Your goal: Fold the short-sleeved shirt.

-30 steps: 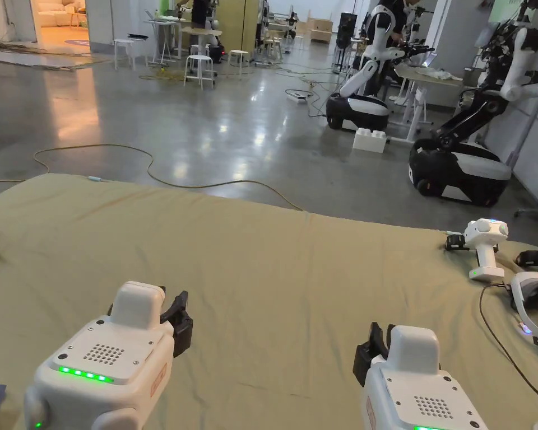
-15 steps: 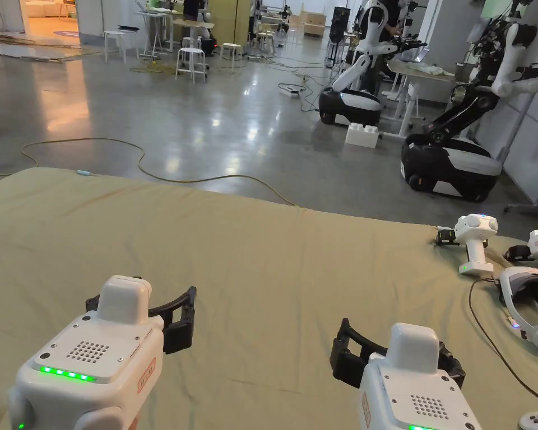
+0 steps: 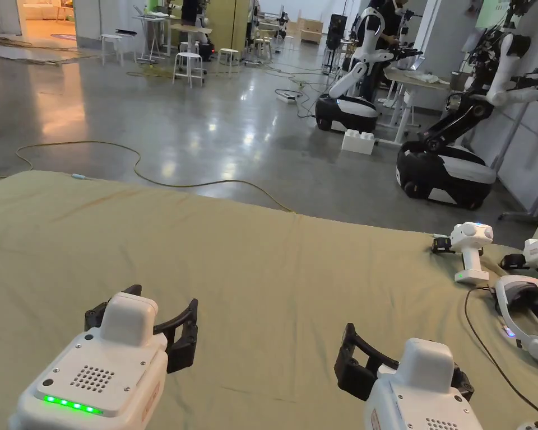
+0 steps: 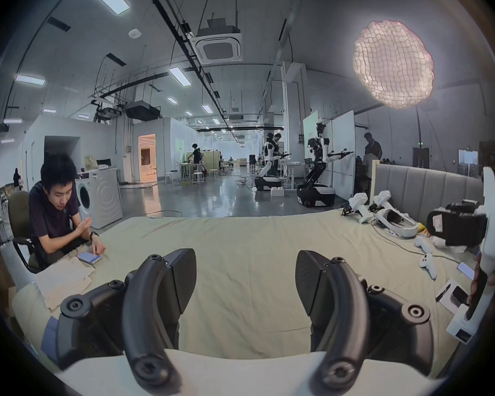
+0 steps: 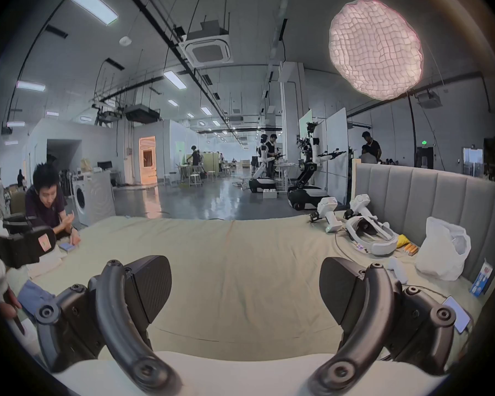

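head view
- surface: olive sheet [image 3: 262, 252], lightly creased, bare between and ahead of both grippers
- left gripper [image 3: 162, 299]: 7 o'clock, jaws spread wide, holding nothing
- right gripper [image 3: 402, 353]: 5 o'clock, jaws spread wide, holding nothing
- clutter: two spare handheld units [image 3: 472, 252] and a white headset [image 3: 528, 313] at 3 o'clock, with a dark cable [image 3: 486, 347] trailing across the sheet
- beyond the sheet: wheeled robots [image 3: 441, 168] at 1 o'clock, yellow cord [image 3: 150, 168] on the floor at 11

left gripper view
- jaws: wide apart, sheet visible in the gap, no contact with fabric
- 9 o'clock: seated person [image 4: 55, 210] leaning on the sheet edge, phone [image 4: 89, 258] under one hand
- 8 o'clock: cream fabric [image 4: 63, 282] lying crumpled near that person
- shirt: can't tell for sure; a blue cloth [image 4: 48, 335] peeks out at 8 o'clock behind the left jaw, mostly hidden

right gripper view
- jaws: wide apart, empty
- 3 o'clock: white plastic bag [image 5: 440, 248] against a grey padded headboard [image 5: 440, 190]
- blue cloth: 8 o'clock, crumpled, beside the left jaw, untouched
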